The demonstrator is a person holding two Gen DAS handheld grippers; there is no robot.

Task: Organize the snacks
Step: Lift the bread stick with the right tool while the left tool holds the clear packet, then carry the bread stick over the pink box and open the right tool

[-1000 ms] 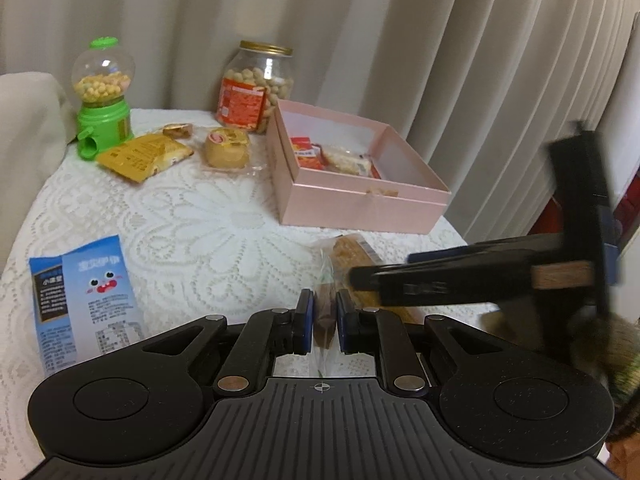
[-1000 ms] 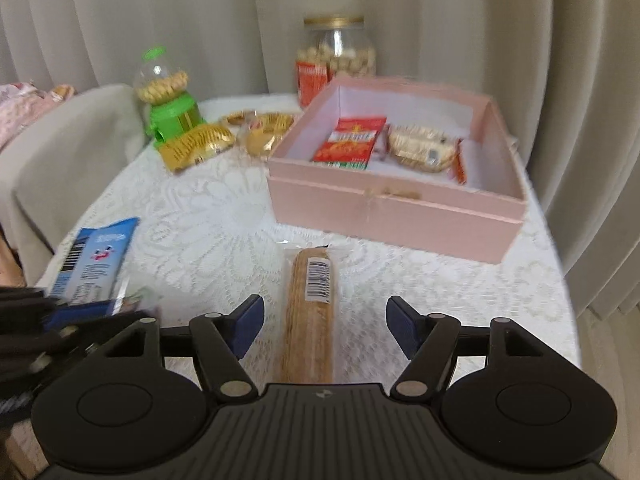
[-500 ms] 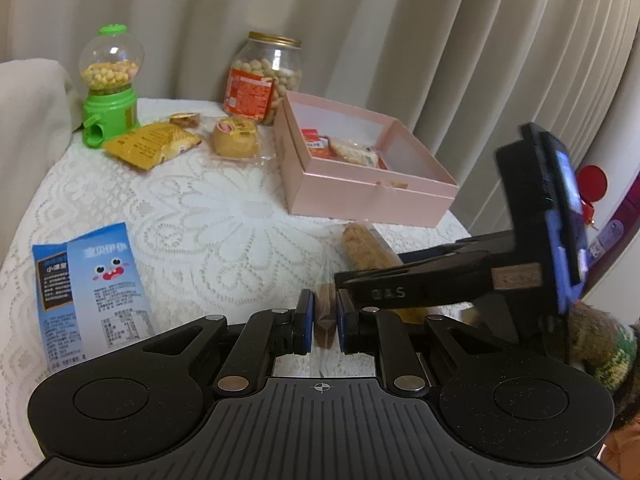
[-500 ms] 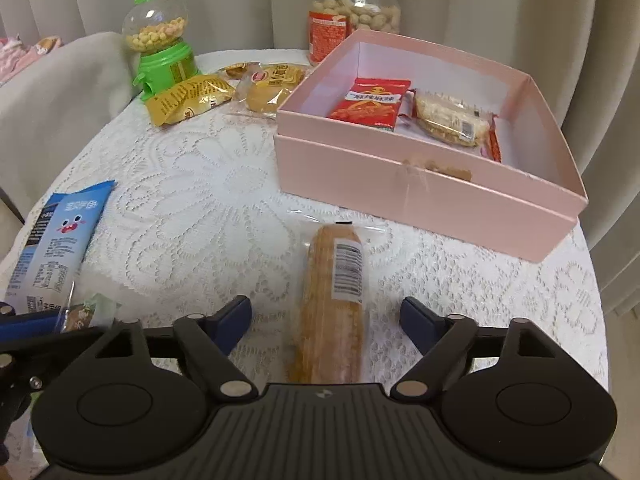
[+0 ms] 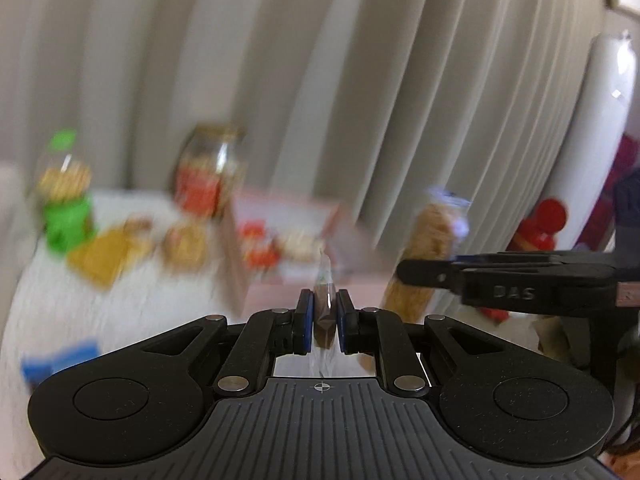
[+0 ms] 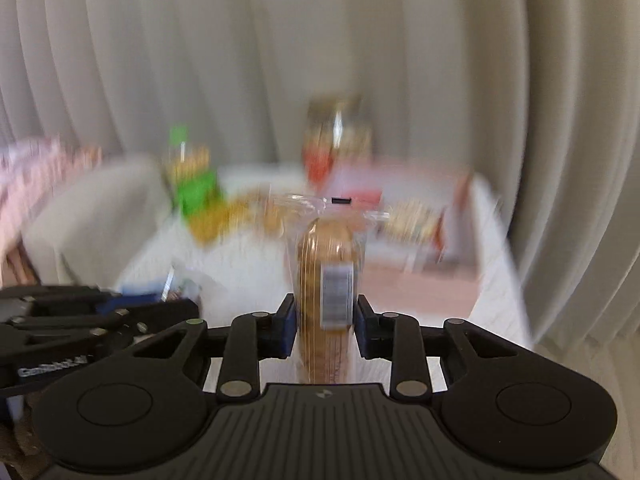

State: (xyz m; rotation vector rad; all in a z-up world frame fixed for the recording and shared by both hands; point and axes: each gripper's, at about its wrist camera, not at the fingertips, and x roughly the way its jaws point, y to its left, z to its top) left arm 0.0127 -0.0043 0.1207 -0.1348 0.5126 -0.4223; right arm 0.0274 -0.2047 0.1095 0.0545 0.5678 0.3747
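My left gripper [image 5: 324, 312] is shut on a small brown snack in clear wrap [image 5: 325, 280], held edge-on above the table. A long cracker pack with a barcode [image 6: 320, 264] stands between the blue pads of my right gripper [image 6: 324, 320]; its jaws are closing and the pads press on the pack's sides. Seen from the left wrist, that pack [image 5: 432, 232] hangs in the air at the right, with the right gripper [image 5: 404, 272] around it. The open pink box [image 5: 276, 292] lies behind, blurred, with packets inside. It also shows ahead of the right wrist camera [image 6: 420, 276].
On the lace-covered table [image 5: 160, 312] stand a green candy dispenser [image 5: 66, 216] and a nut jar [image 5: 208, 176] at the back. A yellow packet [image 5: 104, 260] and a round pastry [image 5: 184, 244] lie near them, a blue packet [image 5: 60, 360] near the front left. Curtains hang behind.
My right gripper's jaws came in from wide apart onto the cracker pack and lifted it off the table. Both grippers have risen and tipped upward, so the table sits lower and blurred.
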